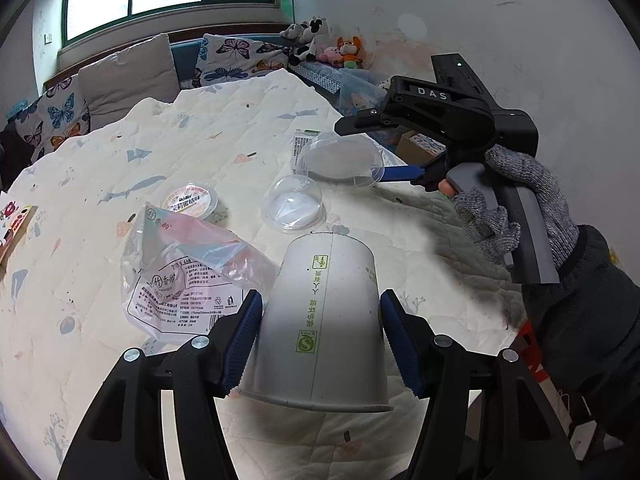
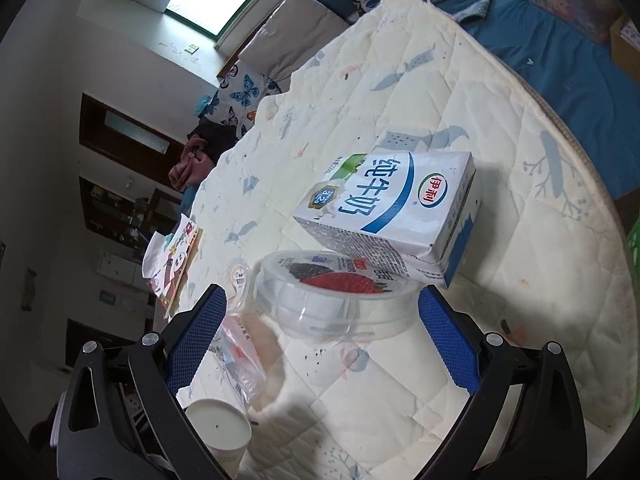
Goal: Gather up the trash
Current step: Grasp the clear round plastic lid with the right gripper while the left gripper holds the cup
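My left gripper (image 1: 320, 344) is shut on a white paper cup (image 1: 324, 320), held upside down above the quilt; the cup also shows in the right wrist view (image 2: 218, 424). My right gripper (image 2: 320, 340) is open, its fingers on either side of a clear round plastic container (image 2: 332, 300) that rests on the quilt; the container also shows in the left wrist view (image 1: 340, 160). A white and blue milk carton (image 2: 392, 208) lies just behind the container. A clear dome lid (image 1: 292, 204), a small pudding cup (image 1: 192, 200) and a crumpled plastic bag (image 1: 188, 272) lie on the quilt.
The trash lies on a cream quilted bed cover (image 1: 100, 208). A picture book (image 2: 176, 264) lies at its left edge. Pillows (image 1: 128, 76) and plush toys (image 1: 320, 44) are at the far end, by the window. Blue bedding (image 2: 560, 52) is beyond the quilt's right edge.
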Demonstrator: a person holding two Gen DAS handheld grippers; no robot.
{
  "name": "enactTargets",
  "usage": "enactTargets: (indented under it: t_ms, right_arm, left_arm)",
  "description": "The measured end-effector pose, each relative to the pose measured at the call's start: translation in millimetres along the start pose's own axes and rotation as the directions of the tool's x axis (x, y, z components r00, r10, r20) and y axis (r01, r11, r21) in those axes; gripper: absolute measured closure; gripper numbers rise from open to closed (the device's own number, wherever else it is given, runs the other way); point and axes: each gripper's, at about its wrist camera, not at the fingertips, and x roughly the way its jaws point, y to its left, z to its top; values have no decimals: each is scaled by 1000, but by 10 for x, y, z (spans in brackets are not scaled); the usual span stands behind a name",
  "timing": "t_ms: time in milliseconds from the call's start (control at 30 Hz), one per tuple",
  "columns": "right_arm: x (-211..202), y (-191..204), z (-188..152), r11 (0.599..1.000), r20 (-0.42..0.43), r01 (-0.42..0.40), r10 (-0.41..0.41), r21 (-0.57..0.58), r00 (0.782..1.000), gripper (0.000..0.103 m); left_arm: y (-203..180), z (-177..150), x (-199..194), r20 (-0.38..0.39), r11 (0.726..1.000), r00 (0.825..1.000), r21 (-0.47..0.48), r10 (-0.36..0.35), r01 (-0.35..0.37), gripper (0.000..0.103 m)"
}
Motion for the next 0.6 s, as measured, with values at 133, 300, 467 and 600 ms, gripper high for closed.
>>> enactTargets:
  t_ms: [133,300,467,600]
  right_arm:
    - [39,-5,25,1000,-5,-6,6,2,1000,7]
    - [85,-10,35,1000,-13,2,-2,6,1000,7]
    - [132,-46,32,1000,-14,2,-1,23,1000,7]
    - [137,-71,12,1000,-11,-7,7,28,1000,10]
  left_arm:
    - [16,-21,6,-4,1000,1000,-4,-3,3,44]
    - [31,-24,28,-10,1000,1000,-9,-6,6,44]
    - [32,-37,20,-10,1000,1000,-14,-8,7,44]
    - [32,-43,28,-14,1000,1000,-17,-11,10,44]
